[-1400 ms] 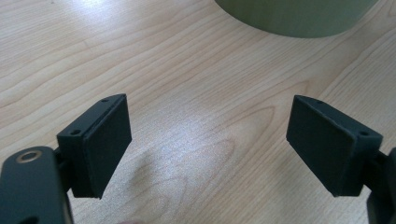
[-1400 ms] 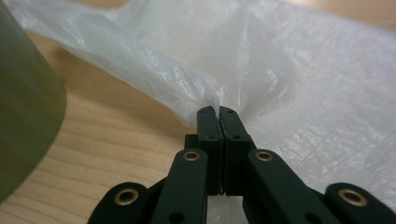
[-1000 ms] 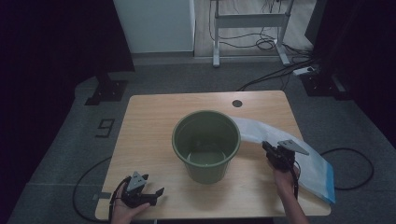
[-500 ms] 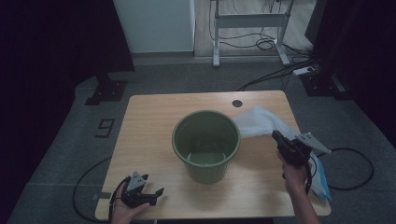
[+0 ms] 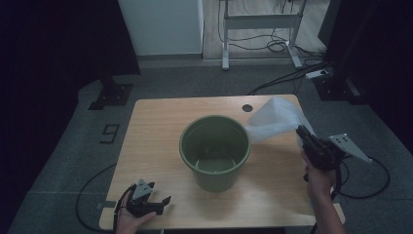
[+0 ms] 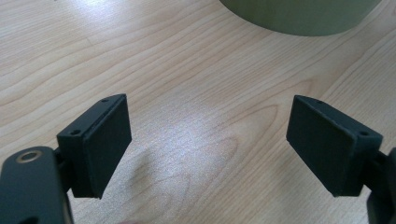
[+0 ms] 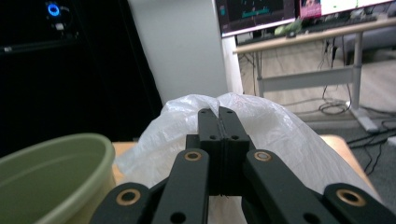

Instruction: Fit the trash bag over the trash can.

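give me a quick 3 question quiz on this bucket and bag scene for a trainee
1. True or false: the right gripper is shut on the white plastic bag.
2. Multiple choice: where is the left gripper? A) inside the green bucket B) low over the wooden table near its front left corner C) gripping the bag
3. Fill in: in the left gripper view, its jaws stand ____ with bare wood between them.

Key
1. True: in the right gripper view the jaws are closed with the bag bunched around them.
2. B
3. open

"9" on floor mat point(image 5: 110, 132)
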Available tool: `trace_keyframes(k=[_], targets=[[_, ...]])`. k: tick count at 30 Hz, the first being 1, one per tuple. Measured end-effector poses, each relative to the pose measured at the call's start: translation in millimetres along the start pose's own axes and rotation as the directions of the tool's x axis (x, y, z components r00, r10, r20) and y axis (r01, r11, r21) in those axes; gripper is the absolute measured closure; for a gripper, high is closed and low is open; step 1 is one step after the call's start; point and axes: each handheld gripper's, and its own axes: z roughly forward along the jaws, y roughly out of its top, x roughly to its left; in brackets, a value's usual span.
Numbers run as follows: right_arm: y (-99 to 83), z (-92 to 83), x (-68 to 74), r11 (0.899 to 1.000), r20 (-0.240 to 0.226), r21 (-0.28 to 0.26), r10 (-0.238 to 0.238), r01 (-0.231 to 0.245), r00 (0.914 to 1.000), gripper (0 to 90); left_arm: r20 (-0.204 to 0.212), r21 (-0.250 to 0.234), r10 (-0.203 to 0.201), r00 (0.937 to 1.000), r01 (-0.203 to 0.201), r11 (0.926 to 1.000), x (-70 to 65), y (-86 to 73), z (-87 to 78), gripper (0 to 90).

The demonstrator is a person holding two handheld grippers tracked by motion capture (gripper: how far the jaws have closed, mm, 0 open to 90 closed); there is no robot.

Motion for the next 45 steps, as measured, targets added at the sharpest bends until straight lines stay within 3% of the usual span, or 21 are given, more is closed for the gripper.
trace_keyframes(k=[21, 30, 45], targets=[[58.8, -24.1, 18.5, 0.992, -0.049, -0.125, -0.022, 0.016, 0.9986, 88.6, 0.004, 0.012, 0.001, 1.0000, -0.001, 0.9999, -0.1, -0.9, 2.4, 13.8], [85.4, -25.8, 40.4, 0.986, -0.090, -0.162, -0.057, 0.042, 0.9943, 88.7, 0.003, 0.017, 0.004, 1.0000, -0.004, 0.9998, 0.0, -1.3, 3.2, 13.8], [100.5, -23.9, 85.7, 0.979, -0.194, -0.194, -0.097, 0.058, 0.9761, 88.7, 0.005, 0.020, 0.002, 1.0000, -0.002, 0.9998, 0.3, -1.6, 3.6, 13.8]])
